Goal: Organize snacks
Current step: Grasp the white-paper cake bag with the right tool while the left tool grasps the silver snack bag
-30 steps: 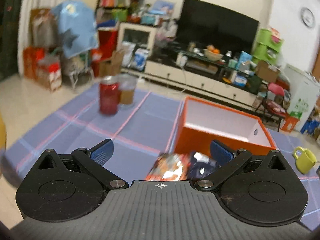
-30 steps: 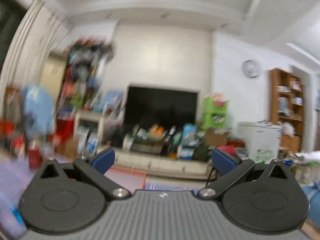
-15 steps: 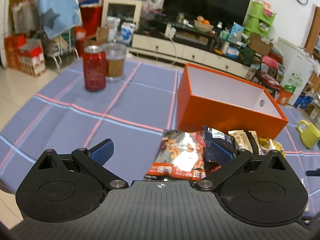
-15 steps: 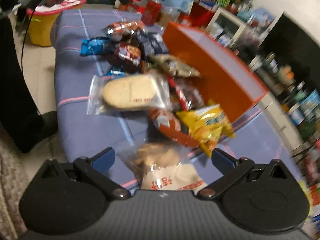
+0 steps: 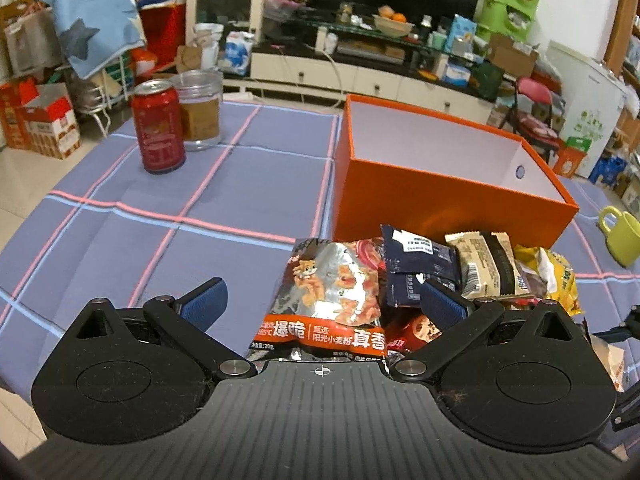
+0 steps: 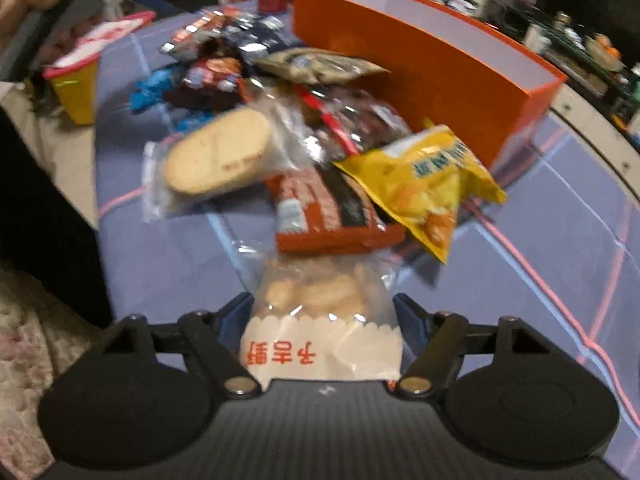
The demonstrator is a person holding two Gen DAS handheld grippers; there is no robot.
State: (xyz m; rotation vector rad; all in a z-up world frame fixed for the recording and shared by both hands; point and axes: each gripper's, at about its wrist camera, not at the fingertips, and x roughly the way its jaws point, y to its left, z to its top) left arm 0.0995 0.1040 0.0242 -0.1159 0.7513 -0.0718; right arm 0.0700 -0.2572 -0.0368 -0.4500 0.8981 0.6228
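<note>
Snacks lie heaped on the tabletop [image 5: 120,208] along the near wall of the empty orange box [image 5: 440,188], none yet inside. From left to right: my left gripper [image 5: 320,300] hangs open over the silver-and-orange packet [image 5: 332,300], which sits between its fingers with the pads clear of it, the packet's long axis running straight ahead toward the box. Beside it are a dark blue packet [image 5: 416,268] and a beige packet [image 5: 484,268]. Farther right, my right gripper [image 6: 322,316] has just been closing around the clear bag of biscuits [image 6: 320,320]. That bag lies between the blue pads, its length pointing away from me toward the yellow chip bag [image 6: 424,184] and the box beyond; blur keeps me from telling whether the pads already press it. By my reckoning the right hand is nearer a finished grasp, and the lift it sets up would carry up and forward over the orange wall.
</note>
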